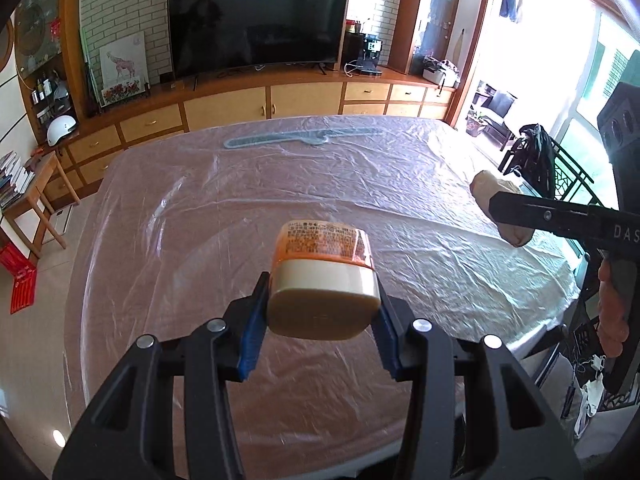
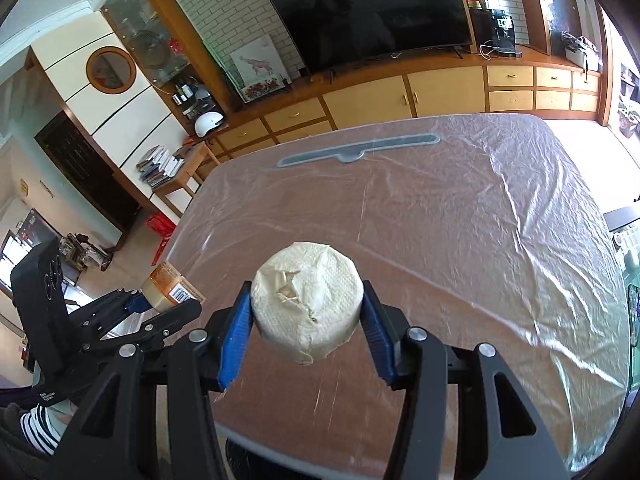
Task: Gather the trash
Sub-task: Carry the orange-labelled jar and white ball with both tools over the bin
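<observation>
- Above the plastic-covered table point(image 1: 280, 184), left gripper point(image 1: 320, 312) clamps an orange-labelled jar point(image 1: 324, 264).
- Right gripper point(image 2: 308, 316) pinches a paper wad point(image 2: 308, 300).
- At twelve o'clock, only a grey hanger point(image 1: 300, 138) remains; disposal is still pending.

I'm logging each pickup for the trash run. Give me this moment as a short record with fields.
left gripper: shut on orange-labelled jar, held above the table
right gripper: shut on crumpled paper wad, also in the air
table: under clear plastic sheet
left on table: grey hanger at the far edge
</observation>
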{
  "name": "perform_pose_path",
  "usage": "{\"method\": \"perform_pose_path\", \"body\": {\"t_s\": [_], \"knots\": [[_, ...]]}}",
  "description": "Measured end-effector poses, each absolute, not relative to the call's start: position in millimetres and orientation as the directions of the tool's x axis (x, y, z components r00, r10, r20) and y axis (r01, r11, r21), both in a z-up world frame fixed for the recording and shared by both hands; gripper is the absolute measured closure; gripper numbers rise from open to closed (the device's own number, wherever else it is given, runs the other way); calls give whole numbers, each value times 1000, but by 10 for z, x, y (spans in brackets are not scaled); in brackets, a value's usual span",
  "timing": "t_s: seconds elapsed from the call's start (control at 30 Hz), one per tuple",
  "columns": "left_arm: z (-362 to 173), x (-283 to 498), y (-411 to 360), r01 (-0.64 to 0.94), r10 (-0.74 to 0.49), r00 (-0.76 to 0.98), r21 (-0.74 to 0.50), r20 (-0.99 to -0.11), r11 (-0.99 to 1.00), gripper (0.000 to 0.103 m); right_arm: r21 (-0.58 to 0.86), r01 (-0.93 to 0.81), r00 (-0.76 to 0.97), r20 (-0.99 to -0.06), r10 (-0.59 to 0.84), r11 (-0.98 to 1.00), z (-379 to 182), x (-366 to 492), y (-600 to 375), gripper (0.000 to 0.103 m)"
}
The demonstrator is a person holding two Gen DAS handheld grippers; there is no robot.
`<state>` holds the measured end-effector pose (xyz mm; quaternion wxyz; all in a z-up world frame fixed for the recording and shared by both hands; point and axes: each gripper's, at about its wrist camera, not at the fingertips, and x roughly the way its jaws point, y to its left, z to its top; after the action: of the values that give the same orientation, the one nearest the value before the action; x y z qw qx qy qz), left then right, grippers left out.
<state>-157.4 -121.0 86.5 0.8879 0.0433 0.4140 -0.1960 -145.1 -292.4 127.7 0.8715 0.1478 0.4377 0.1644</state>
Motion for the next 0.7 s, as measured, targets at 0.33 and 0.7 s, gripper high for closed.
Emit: {"method": "perform_pose_path", "body": {"t_s": [0.33, 0.7], "knots": [[821, -2075, -1218, 407, -310, 562, -70, -767, 911, 55, 459, -168, 519, -711, 474, 872, 1229, -2049, -2987, 52], [717, -2608, -1250, 457, -323, 514, -65, -794, 887, 55, 514, -214, 433, -712, 553, 830, 1118, -2581, -2962, 52]]}}
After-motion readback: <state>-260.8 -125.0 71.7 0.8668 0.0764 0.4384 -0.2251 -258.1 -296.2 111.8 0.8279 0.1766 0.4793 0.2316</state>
